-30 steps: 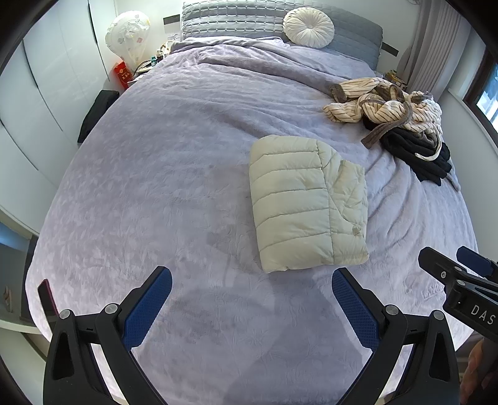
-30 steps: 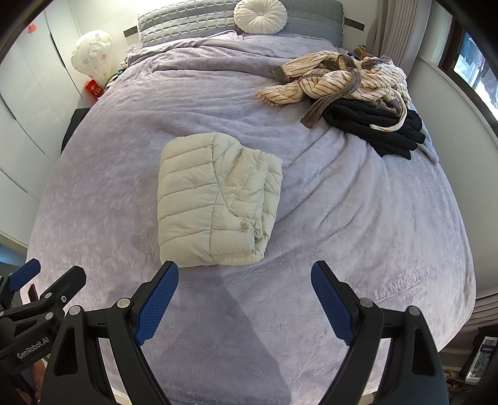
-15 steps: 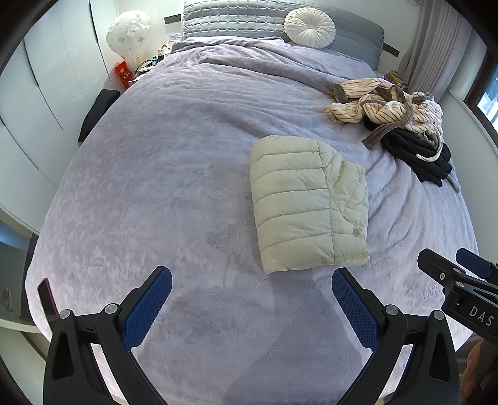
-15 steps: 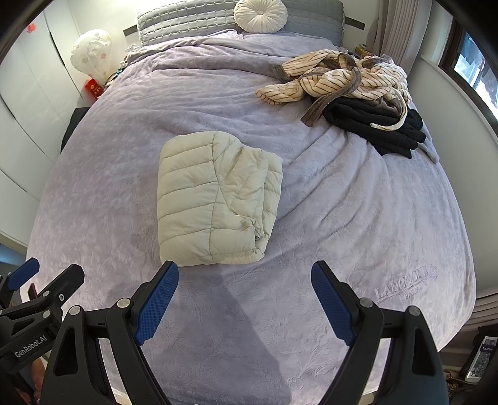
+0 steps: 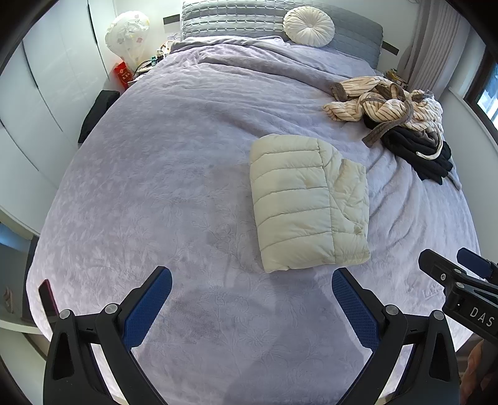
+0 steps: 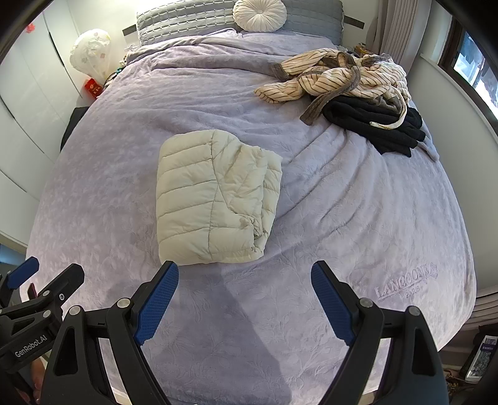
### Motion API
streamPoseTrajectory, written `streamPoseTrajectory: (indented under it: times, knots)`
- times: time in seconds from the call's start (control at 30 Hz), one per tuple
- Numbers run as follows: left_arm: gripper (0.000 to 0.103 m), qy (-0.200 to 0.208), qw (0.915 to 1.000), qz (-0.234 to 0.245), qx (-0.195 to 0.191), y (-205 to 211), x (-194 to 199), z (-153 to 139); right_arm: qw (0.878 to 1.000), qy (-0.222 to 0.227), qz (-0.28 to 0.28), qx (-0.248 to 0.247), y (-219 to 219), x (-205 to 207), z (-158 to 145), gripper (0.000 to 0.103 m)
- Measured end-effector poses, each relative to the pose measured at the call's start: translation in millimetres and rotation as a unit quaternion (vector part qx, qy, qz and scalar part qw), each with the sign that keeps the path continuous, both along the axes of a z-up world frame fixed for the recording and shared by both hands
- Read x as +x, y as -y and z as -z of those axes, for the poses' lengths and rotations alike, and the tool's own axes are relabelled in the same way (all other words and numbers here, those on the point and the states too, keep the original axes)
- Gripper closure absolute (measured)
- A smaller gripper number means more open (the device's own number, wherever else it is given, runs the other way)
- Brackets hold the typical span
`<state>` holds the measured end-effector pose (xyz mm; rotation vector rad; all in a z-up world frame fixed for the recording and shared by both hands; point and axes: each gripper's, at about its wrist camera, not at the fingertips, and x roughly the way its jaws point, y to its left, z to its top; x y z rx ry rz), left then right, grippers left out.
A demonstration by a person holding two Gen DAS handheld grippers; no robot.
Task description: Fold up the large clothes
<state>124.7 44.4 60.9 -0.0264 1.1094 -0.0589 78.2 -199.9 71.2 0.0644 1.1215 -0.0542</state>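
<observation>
Bed [image 5: 186,193] with lilac cover fills view; cream puffer jacket [image 5: 308,202] lies folded near middle, apart from both grippers; striped robe [image 5: 382,102] and black garment [image 5: 420,149] heaped at far right side; left gripper [image 5: 252,293] open wide, empty; right gripper [image 6: 244,289] open wide, empty; round cushion [image 5: 308,22] at headboard.

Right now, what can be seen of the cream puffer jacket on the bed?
The cream puffer jacket is folded into a compact, roughly rectangular bundle lying flat on the lavender bedspread. Its quilted shell looks thin, puffy and smooth, stitched in horizontal channels. One side is a neat flat panel; the other side, toward the pile of striped and black clothes, shows crumpled tucked-in layers. It has a few faint darker marks. Nothing rests on it, and neither claw touches it; only the bedspread does.
</observation>
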Motion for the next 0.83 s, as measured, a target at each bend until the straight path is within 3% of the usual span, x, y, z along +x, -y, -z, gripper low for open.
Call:
streamPoseTrajectory:
  times: [0.83]
  knots:
    - [0.000,0.009,0.9998,-0.009,-0.015,-9,3,0,1.000,-0.002,0.000,0.000,0,2,-1,0.014]
